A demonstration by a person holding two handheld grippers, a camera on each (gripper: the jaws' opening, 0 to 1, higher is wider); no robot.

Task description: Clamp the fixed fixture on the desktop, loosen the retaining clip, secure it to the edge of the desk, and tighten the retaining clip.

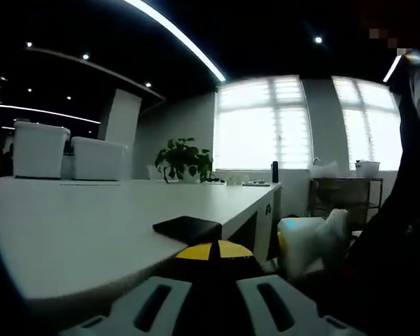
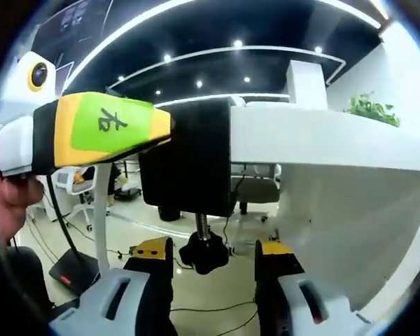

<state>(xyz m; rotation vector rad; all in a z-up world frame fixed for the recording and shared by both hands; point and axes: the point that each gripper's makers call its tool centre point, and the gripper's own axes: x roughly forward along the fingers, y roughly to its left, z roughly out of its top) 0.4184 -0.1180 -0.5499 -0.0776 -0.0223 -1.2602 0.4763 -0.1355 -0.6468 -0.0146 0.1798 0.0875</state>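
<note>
One handwritten black character, apparently the Chinese "右", is borne on the green label [image 2: 110,126] of the yellow-and-white left gripper [image 2: 91,133], seen in the right gripper view just left of the black fixture [image 2: 189,157]. A small mark resembling "A" is carried on the desk's end panel [image 1: 268,208], not clearly readable.

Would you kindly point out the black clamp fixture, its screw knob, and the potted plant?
Black clamp fixture [image 2: 189,161]: right gripper view, on its flat side face at the desk edge.
Black screw knob [image 2: 204,253]: right gripper view, on the knob's rounded body under the threaded rod.
Green potted plant [image 1: 184,158]: left gripper view, on its leaves.
</note>
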